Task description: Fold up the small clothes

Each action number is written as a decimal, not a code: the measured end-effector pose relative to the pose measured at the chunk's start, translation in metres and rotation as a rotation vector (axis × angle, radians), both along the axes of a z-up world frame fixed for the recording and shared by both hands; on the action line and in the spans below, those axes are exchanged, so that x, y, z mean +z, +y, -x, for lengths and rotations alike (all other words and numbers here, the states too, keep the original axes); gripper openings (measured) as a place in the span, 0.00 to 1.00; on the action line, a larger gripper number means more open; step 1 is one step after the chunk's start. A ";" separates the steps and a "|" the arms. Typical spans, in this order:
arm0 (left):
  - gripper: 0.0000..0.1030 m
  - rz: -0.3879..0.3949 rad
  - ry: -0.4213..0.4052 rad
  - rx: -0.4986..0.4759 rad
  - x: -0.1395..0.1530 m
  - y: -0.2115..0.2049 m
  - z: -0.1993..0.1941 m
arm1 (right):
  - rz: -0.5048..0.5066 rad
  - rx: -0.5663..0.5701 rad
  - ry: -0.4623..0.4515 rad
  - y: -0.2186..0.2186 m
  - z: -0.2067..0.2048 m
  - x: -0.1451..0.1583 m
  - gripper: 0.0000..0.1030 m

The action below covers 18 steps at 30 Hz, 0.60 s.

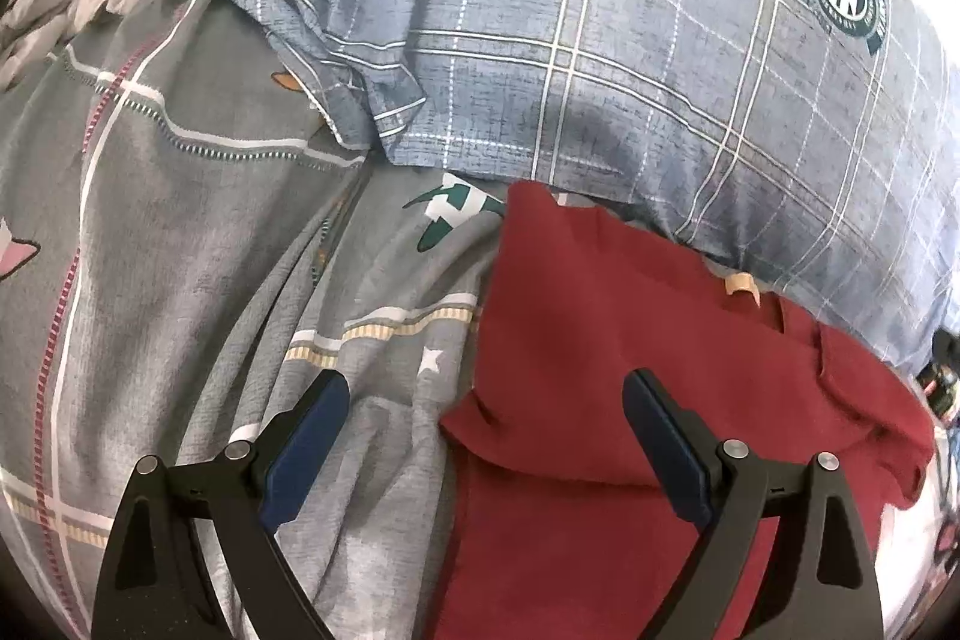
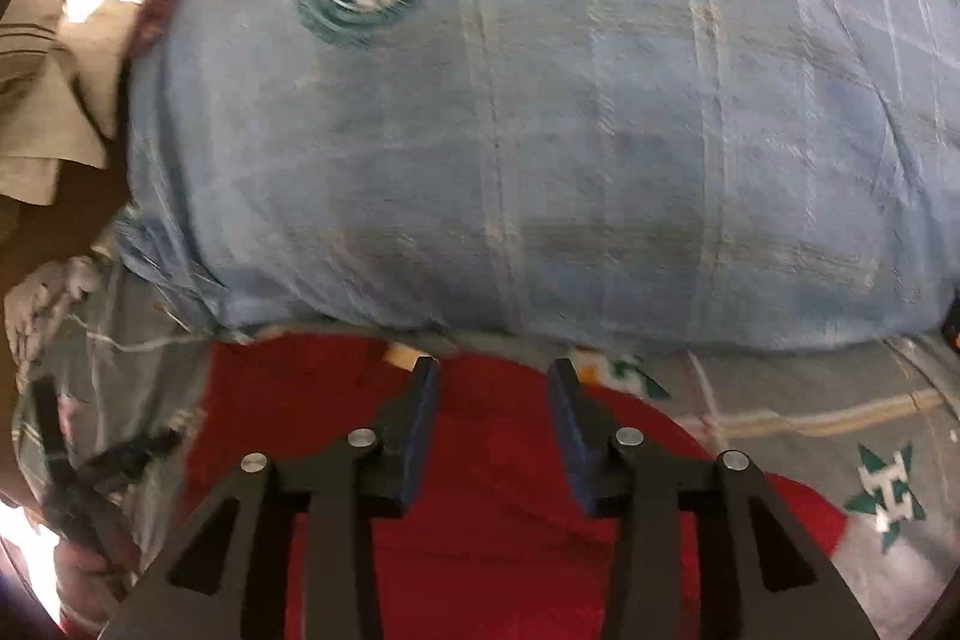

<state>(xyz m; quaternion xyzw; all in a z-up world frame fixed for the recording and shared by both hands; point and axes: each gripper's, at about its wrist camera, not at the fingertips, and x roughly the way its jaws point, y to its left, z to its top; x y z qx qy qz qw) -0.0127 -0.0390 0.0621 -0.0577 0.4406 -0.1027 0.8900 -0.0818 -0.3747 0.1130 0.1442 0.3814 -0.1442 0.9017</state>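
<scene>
At the far left of the left wrist view, some crumpled pale cloths (image 1: 54,10) are lying at the edge of the bed, apart from the work. The grey patterned bedsheet (image 1: 180,232) is serving as the folding surface, spreading rightward under everything. The left gripper (image 1: 486,430) is hovering over the sheet with its jaws standing wide and holding nothing, straddling the left edge of the red garment (image 1: 600,340), probably so it can pinch that hem for a fold. The red garment is lying fairly flat on the sheet, its far edge tucked against the blue plaid pillow (image 1: 600,28), which is bulking up behind it. In the blurred right wrist view, the right gripper (image 2: 492,400) is poised above the red garment (image 2: 480,520) near its far edge, jaws parted moderately and empty, seemingly lining up on the opposite side. No basket, box or other container is showing, so nothing is being held in one.
</scene>
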 end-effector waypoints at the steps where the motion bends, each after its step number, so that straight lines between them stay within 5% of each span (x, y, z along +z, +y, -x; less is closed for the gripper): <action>1: 0.91 -0.009 0.002 -0.003 -0.001 -0.002 0.000 | -0.004 0.005 0.021 -0.003 0.005 -0.006 0.45; 4: 0.91 -0.023 0.007 -0.012 -0.003 -0.008 0.000 | -0.035 0.019 0.051 -0.008 0.026 -0.024 0.61; 8: 0.91 -0.050 0.004 -0.028 -0.005 -0.015 0.001 | -0.240 0.064 0.089 -0.007 0.043 -0.059 0.63; 11: 0.91 -0.068 0.007 -0.039 -0.007 -0.018 0.002 | -0.284 0.051 0.091 -0.004 0.047 -0.076 0.62; 13: 0.91 -0.068 0.008 -0.038 -0.007 -0.018 0.001 | -0.291 -0.046 0.071 -0.016 0.048 -0.084 0.61; 18: 0.91 -0.055 0.000 -0.024 -0.004 -0.013 0.000 | -0.542 -0.297 -0.106 -0.069 0.062 -0.104 0.57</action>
